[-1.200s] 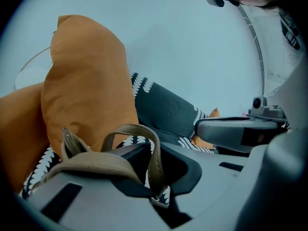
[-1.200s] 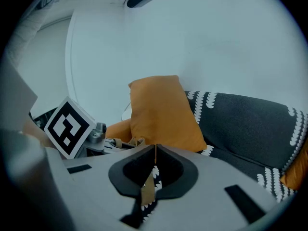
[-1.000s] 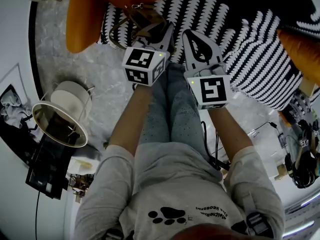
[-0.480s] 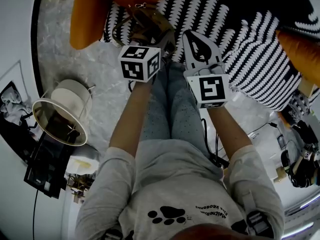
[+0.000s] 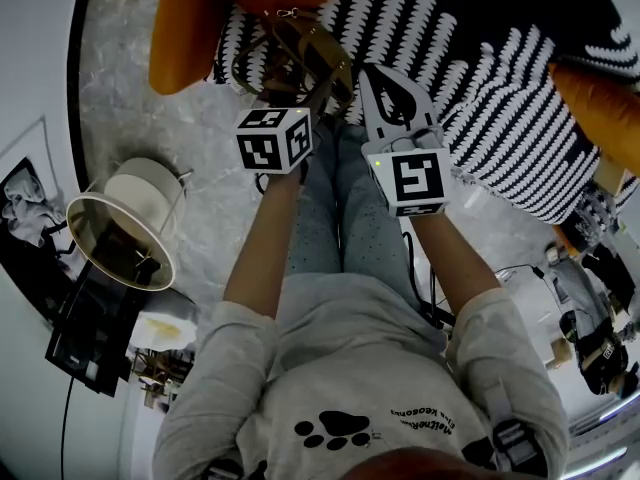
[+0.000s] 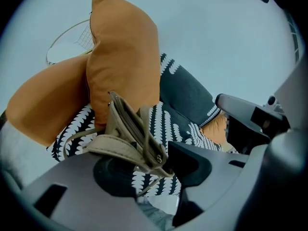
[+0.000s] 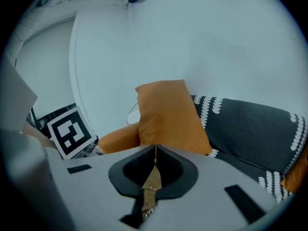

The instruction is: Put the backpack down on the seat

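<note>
Backpack [image 5: 310,53], one, sits on the seat [image 5: 480,78] beside three orange cushions [image 6: 125,57]. Left gripper [image 6: 154,170] jaws are opening around one strap [image 6: 120,150]. The right gripper [image 7: 153,170] clamps a second strap [image 7: 151,183].

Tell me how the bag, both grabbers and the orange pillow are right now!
backpack: slumped at the striped seat edge.
left gripper: jaws opening, backpack loose between them.
right gripper: shut on a tan strap.
orange cushion: upright against the sofa back.
</note>
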`<state>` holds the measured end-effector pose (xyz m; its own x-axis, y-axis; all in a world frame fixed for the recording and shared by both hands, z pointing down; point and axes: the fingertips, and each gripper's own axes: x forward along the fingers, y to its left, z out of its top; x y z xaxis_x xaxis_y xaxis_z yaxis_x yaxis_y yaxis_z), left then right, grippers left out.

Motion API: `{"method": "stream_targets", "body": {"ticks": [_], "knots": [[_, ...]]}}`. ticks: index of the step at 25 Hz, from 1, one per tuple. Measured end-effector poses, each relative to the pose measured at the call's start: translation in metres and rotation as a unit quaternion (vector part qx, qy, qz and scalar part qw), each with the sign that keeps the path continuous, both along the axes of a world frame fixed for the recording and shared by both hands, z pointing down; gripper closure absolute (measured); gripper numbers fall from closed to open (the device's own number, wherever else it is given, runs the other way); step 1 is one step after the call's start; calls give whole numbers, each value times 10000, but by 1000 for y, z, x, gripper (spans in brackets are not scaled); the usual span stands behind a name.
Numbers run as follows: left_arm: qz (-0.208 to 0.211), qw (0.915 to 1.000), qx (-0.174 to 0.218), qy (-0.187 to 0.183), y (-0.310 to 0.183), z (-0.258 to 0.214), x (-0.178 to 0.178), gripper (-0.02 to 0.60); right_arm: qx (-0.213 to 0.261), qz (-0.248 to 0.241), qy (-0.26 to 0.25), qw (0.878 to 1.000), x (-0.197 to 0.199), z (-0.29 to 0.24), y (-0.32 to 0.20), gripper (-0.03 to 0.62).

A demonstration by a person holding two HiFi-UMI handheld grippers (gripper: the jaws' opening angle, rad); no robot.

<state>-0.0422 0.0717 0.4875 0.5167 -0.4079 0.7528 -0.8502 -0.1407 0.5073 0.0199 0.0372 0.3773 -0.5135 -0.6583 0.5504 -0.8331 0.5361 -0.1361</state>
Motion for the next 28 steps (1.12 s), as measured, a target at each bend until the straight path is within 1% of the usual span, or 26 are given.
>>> {"method": "stream_targets", "body": {"ticks": [10,14,21,25,28], "knots": [[-218,9989,-397,-94,36,11,-27,385,31,-7,5,10000,-8,-8,10,560],[-325,9983,-467,-112,45,5,-31,385,59,-41,0,10000,-8,-16,7,560],[-464,9977,-460,-153,47,-9,-39,385,75,-120,1,9999,-15,-21,3,560],[-502,9981,-294,-208,43,-28,-41,385,126,-176,21,9998,-17,-31,2,560],[-519,9984,-156,-163,37,-42,-38,385,151,-214,37,9997,-19,-39,1,560]]}}
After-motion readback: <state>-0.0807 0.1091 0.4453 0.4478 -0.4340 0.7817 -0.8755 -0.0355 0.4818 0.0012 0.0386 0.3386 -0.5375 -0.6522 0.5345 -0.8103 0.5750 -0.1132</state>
